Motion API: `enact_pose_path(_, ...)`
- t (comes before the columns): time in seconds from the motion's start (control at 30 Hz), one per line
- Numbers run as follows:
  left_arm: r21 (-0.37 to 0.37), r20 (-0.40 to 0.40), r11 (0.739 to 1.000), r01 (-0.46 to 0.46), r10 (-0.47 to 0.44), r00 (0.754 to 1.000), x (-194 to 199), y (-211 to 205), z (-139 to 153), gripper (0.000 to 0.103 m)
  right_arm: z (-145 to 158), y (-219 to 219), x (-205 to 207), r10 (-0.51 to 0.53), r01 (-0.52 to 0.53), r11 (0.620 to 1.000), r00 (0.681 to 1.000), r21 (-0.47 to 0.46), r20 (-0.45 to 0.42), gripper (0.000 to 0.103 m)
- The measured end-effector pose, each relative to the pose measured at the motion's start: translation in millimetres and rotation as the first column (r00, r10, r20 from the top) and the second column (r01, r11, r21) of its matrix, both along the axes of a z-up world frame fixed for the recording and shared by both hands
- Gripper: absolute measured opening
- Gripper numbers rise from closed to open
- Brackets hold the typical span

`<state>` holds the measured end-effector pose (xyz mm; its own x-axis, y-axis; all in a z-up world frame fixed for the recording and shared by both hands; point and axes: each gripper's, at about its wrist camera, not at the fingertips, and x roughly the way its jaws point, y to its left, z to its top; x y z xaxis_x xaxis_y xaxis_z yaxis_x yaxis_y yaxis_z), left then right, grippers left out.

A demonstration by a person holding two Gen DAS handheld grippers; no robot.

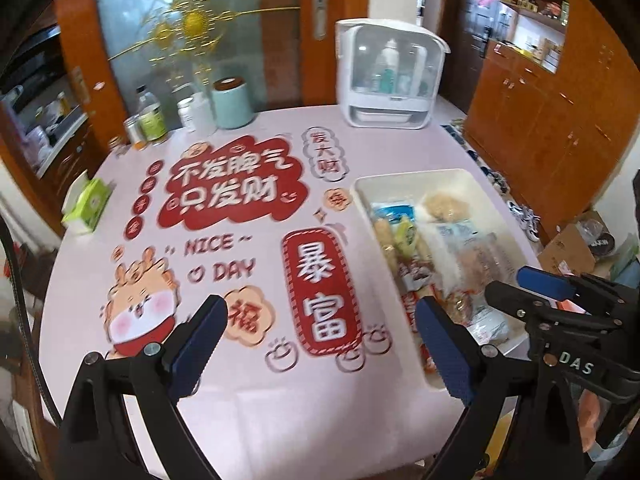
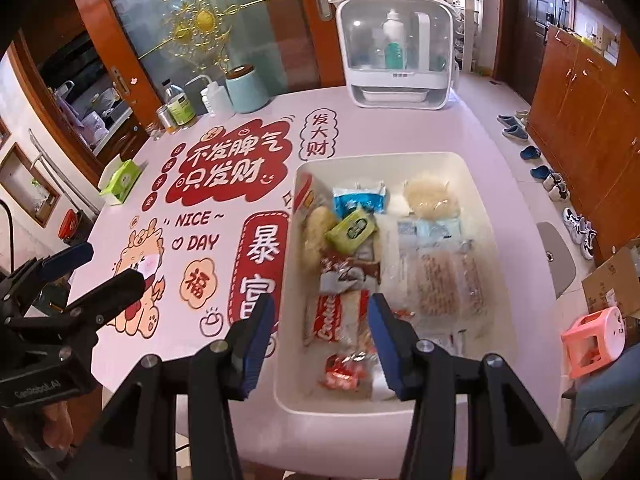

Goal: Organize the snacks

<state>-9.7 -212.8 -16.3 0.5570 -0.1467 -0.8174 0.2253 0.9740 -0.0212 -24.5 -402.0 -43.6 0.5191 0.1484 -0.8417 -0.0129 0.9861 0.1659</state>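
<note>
Both claws hang spread and empty, the left gripper (image 1: 320,344) over the pink tablecloth (image 1: 248,360), the right gripper (image 2: 320,340) above the snack packets (image 2: 348,236) filling the white bin (image 2: 486,184) at right.

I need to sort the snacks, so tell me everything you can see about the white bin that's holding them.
The white bin is a rectangular tub with rounded corners and smooth, plastic-looking walls, open on top. It sits flat on the pink printed tablecloth, toward the table's right side. Wrapped snacks fill its floor, among them a green packet and a blue-and-white packet. The right gripper hovers open above its near end; nothing grips the bin.
</note>
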Motion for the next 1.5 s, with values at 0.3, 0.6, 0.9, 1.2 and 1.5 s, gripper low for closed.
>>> enact_pose_path(0.3, 0.020, -0.001, 0.993, -0.117, 0.117, 0.993, -30, 41, 5, 0.094, 17, 35, -22, 0.024, -0.023, 1.000, 0.998, -0.016, 0.056, 0.049)
enact_pose_path(0.6, 0.039, 0.015, 0.980, -0.197, 0.196, 0.980, -46, 64, 8, 0.094, 26, 67, -34, 0.038, -0.036, 0.999, 0.995, -0.021, 0.092, 0.050)
enact_pose_path(0.9, 0.054, 0.026, 0.976, -0.212, 0.211, 0.977, -47, 68, 8, 0.094, 31, 77, -39, 0.008, -0.002, 0.999, 0.992, -0.042, 0.124, 0.059)
enact_pose_path(1.2, 0.058, 0.029, 0.979, -0.196, 0.195, 0.980, -44, 69, 7, 0.094, 32, 80, -38, -0.012, 0.018, 0.999, 0.992, -0.050, 0.122, 0.060)
enact_pose_path(1.5, 0.061, 0.026, 0.982, -0.178, 0.177, 0.984, -40, 67, 7, 0.094, 32, 79, -37, -0.018, 0.024, 0.998, 0.993, -0.053, 0.121, 0.060)
